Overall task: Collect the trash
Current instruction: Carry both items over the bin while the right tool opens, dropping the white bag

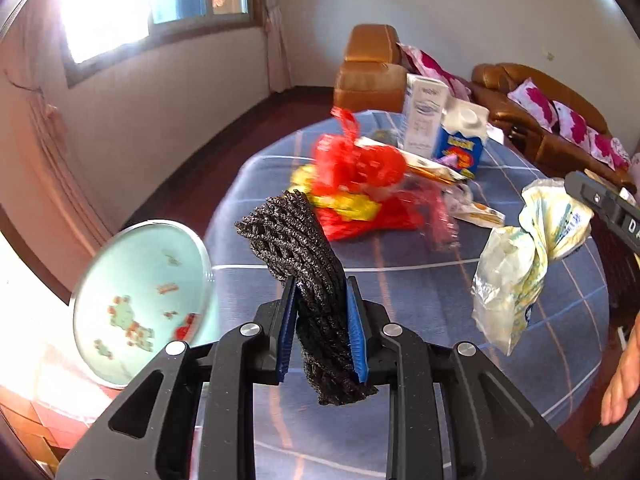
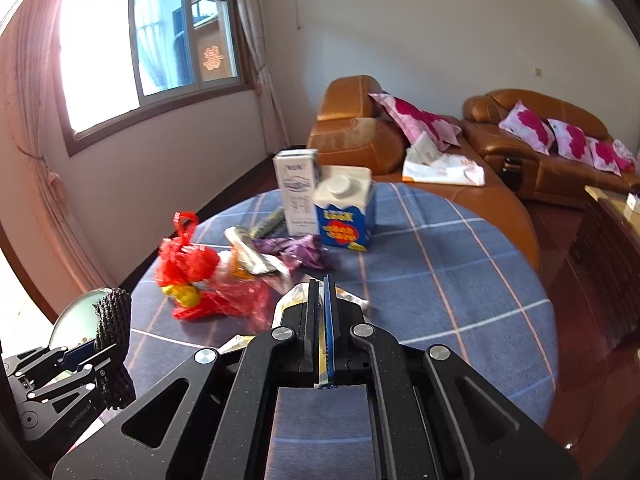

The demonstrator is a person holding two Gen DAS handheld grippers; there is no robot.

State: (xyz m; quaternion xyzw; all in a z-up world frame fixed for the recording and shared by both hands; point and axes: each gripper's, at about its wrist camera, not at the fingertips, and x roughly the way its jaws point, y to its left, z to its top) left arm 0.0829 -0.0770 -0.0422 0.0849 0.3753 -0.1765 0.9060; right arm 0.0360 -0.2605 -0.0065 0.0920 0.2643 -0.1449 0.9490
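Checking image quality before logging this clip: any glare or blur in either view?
Left wrist: window blown out white, red mesh bag motion-smeared, black foam net sharp. Right wrist: window glare milder, red mesh bag blurred, cartons crisp; both fisheye-curved.

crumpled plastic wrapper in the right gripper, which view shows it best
The left wrist view: the crumpled plastic wrapper hangs in full sight. The right wrist view shows only its edges around the shut right gripper.

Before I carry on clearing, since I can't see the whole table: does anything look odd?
Mostly expected clutter. The blue juice carton looks crushed, its top slanting. The red mesh bag and wrappers lie heaped on the table. Nothing looks spilled.
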